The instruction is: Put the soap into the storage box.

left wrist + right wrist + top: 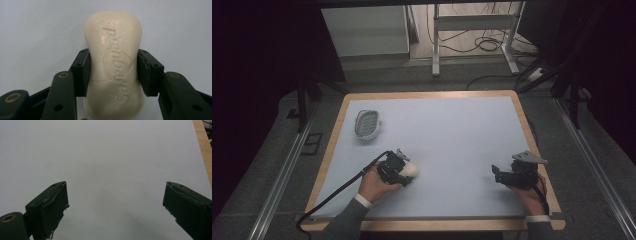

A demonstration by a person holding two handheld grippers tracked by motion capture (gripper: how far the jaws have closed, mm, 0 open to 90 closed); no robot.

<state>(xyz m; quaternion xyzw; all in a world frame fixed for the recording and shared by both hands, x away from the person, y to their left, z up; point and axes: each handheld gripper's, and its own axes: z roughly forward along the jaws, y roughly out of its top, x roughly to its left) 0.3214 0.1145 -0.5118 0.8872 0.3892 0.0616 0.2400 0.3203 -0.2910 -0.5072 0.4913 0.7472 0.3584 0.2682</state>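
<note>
The left gripper (113,72) has its jaws closed on a cream bar of soap (115,65), one pad pressed against each long side at the narrow waist of the bar. Most of the soap sticks out ahead of the jaws, and the rest runs back between them toward the hand.

The right gripper (115,202) has its jaws spread wide with nothing between them, just bare grey table mat (105,157) ahead.

From the high view, the left gripper (404,171) sits low over the mat near the person's edge, with the soap (411,171) poking out past its tip. The right gripper (498,172) is well apart, off to the far side of it. A small oval soap dish (367,123) lies ahead of the left gripper, near the mat's far corner.

My worry is the grip. Soap is slick and rounded, and the pads hold it only at the waist. A quick lift or a twist could let it squirt forward or tilt down between the pads. Squeezing harder may dent it.

The left gripper view gives the pad contact and the lettering stamped in the bar. The high view cannot resolve that, but it alone shows the dish. The wooden table edge (201,147) appears in the right gripper view.
</note>
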